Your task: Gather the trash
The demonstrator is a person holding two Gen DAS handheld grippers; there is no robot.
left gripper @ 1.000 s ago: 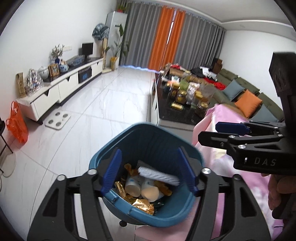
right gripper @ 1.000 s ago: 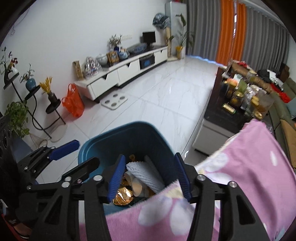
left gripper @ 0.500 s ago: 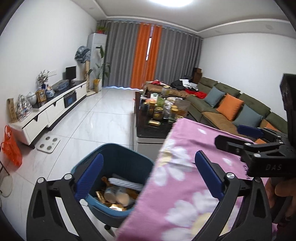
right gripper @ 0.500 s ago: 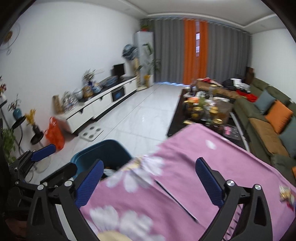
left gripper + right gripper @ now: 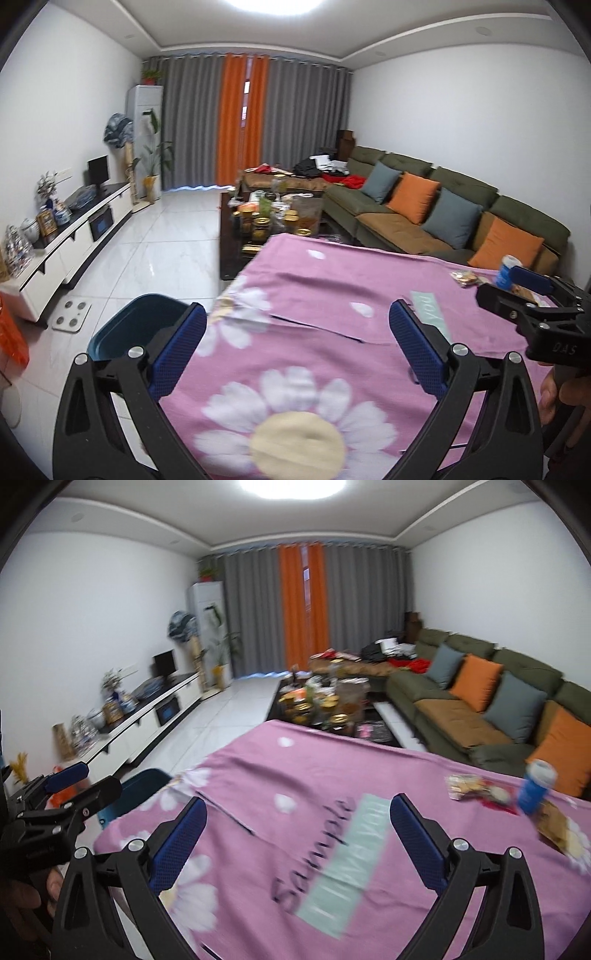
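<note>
Both grippers, left (image 5: 297, 345) and right (image 5: 298, 834), spread wide and empty over pink cloth (image 5: 295, 775); blue cup (image 5: 535, 788) and snack wrappers (image 5: 469, 786) left at far right, bin (image 5: 136, 325) beside table, contents hidden.

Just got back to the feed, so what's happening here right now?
A person is collecting trash with a hand-held gripper in each hand. The left hand-held gripper and right hand-held gripper are both open and empty over the pink flowered cloth, their jaws having just opened. The teal bin stands off the cloth's left edge. Litter remains at the far right of the cloth: a blue cup and snack wrappers.
</note>
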